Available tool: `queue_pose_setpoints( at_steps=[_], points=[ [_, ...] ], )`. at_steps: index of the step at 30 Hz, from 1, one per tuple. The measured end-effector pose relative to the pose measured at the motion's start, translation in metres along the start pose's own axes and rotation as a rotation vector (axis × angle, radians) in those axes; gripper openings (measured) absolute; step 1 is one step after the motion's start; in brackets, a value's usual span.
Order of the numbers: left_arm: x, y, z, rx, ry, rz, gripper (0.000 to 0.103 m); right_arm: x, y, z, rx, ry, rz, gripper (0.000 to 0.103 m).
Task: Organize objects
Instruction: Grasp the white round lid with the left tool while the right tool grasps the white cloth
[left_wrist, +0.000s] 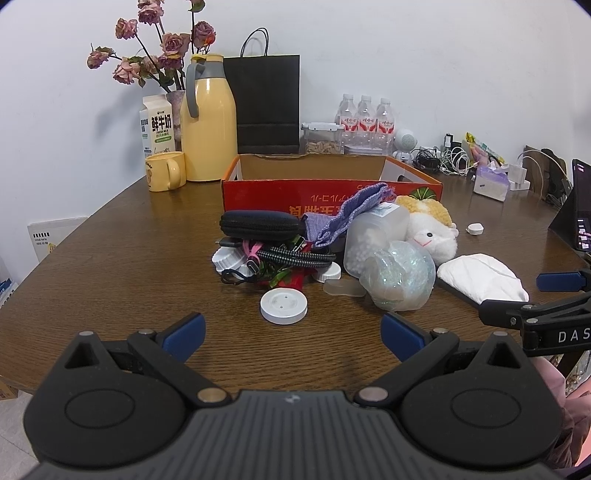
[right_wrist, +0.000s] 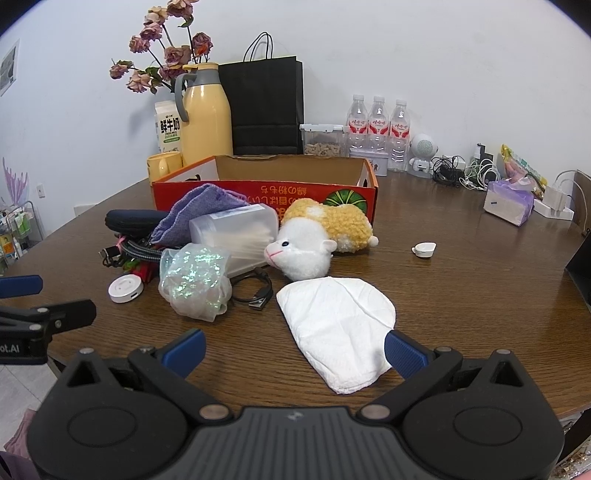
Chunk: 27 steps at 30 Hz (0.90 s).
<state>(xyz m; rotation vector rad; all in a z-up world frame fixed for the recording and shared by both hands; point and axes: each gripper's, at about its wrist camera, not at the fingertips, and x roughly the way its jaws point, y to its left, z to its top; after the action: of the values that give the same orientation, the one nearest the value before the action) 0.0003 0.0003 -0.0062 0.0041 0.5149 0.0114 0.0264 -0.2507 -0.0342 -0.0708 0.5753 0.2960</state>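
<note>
A pile of loose items lies in front of an open red cardboard box (left_wrist: 280, 194) (right_wrist: 258, 192): a black zip case (left_wrist: 258, 223), a purple cloth (left_wrist: 354, 214) (right_wrist: 199, 214), braided cables (left_wrist: 291, 256), a clear plastic jar (left_wrist: 373, 236) (right_wrist: 240, 236), an iridescent bag (left_wrist: 400, 275) (right_wrist: 194, 282), a plush sheep (left_wrist: 432, 225) (right_wrist: 314, 243), a white round disc (left_wrist: 283, 305) (right_wrist: 125, 288) and a white folded tissue (left_wrist: 484, 277) (right_wrist: 336, 328). My left gripper (left_wrist: 291, 334) is open and empty, just short of the disc. My right gripper (right_wrist: 293, 349) is open, its right pad at the tissue's near edge.
A yellow thermos (left_wrist: 208, 122), a yellow mug (left_wrist: 166, 170), a milk carton (left_wrist: 157, 125), dried roses, a black paper bag (left_wrist: 267, 103), three water bottles (left_wrist: 365, 118), chargers and a tissue pack (right_wrist: 509, 201) line the back of the brown table. A small white cap (right_wrist: 424, 249) lies alone at right.
</note>
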Motion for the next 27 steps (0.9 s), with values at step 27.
queue_pose_setpoints(
  at_steps=[27],
  points=[
    [0.05,0.011,0.015,-0.067,0.092,0.022,0.094,0.053,-0.028,0.007,-0.051,0.086,-0.044,0.103]
  ],
)
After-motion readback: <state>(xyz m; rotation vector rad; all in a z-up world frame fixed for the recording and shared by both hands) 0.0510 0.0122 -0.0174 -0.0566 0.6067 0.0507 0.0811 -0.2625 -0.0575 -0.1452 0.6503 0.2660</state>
